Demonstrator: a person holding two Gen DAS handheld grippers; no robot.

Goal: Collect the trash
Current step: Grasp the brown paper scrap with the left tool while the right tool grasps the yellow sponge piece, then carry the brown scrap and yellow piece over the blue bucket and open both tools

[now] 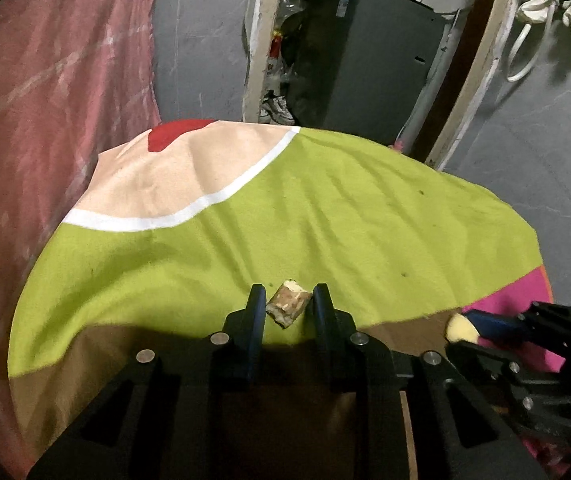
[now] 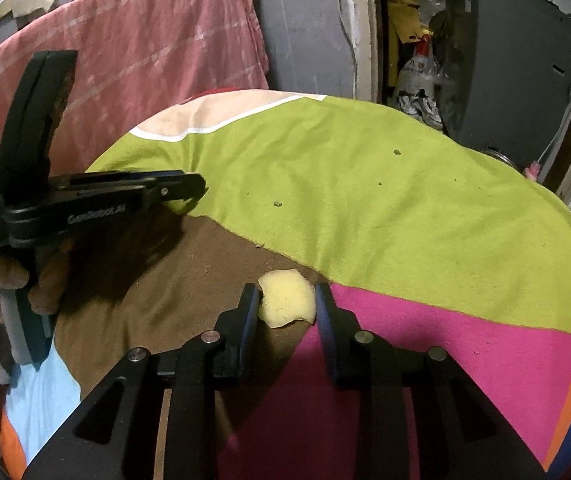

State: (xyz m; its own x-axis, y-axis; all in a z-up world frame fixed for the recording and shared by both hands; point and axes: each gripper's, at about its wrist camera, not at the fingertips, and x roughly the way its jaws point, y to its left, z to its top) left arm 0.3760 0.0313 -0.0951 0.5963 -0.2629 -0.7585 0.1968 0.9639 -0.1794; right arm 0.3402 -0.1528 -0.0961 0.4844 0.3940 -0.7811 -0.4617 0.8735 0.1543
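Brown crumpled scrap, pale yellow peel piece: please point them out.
brown crumpled scrap [image 1: 288, 307], left wrist view, on its middle face
pale yellow peel piece [image 2: 288, 299], right wrist view, on its flat centre

cloth [image 2: 385, 208] lime, pink, brown | peel [image 2: 287, 299] pale yellow | towel [image 2: 157, 40] pink plaid

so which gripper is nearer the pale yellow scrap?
Right. The right gripper has the yellow scrap between its fingers. The left gripper sits off to its left over the cloth, closed around a brown scrap of its own.
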